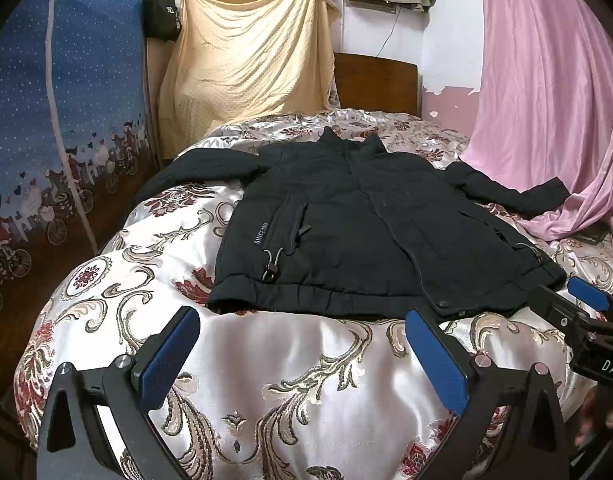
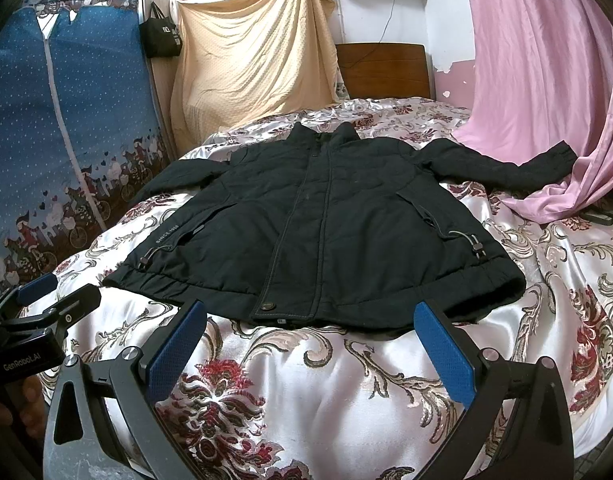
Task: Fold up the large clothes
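A black zipped jacket (image 1: 358, 220) lies flat, front up, on the bed with both sleeves spread out; it also shows in the right wrist view (image 2: 314, 224). My left gripper (image 1: 302, 332) is open and empty, hovering just in front of the jacket's hem. My right gripper (image 2: 310, 324) is open and empty, also just short of the hem near the zipper's bottom. The right gripper shows at the right edge of the left wrist view (image 1: 586, 300), and the left gripper at the left edge of the right wrist view (image 2: 46, 292).
The bed has a shiny floral cover (image 1: 290, 364). A pink sheet (image 1: 546, 100) hangs at the right and spills onto the bed by the right sleeve. A blue fabric wardrobe (image 1: 58, 120) stands left, a beige cloth (image 1: 250, 56) and wooden headboard (image 1: 374, 84) behind.
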### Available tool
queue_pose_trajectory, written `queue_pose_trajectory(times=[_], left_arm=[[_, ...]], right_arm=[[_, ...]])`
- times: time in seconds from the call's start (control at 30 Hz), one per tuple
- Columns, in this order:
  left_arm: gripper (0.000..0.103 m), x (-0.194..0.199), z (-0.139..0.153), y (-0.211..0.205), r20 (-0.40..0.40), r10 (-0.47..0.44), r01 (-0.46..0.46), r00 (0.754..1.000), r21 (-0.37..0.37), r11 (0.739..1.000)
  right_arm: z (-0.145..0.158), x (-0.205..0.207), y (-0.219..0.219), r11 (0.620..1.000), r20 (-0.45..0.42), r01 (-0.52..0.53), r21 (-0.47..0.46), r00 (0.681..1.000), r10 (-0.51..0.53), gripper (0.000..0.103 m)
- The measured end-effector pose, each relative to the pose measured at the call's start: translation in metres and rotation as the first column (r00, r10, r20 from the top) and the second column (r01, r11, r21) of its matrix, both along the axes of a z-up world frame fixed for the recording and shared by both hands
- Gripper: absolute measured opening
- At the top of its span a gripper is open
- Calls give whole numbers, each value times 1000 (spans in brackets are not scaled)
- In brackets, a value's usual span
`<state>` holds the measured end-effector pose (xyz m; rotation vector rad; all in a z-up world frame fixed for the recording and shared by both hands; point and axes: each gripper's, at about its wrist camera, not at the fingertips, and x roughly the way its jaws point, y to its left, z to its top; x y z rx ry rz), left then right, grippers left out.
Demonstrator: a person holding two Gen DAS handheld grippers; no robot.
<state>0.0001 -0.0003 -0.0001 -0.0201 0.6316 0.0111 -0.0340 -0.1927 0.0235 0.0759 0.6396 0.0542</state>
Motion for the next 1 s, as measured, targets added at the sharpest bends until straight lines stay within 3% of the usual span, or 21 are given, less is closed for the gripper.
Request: queue_pose_trajectory(times=[1.0], left_arm=[[103,0,0,0,0,0,0,1000,3,1000]], right_arm=[[-1,-1,-1,1000,0,-2,6,1000,2,102]])
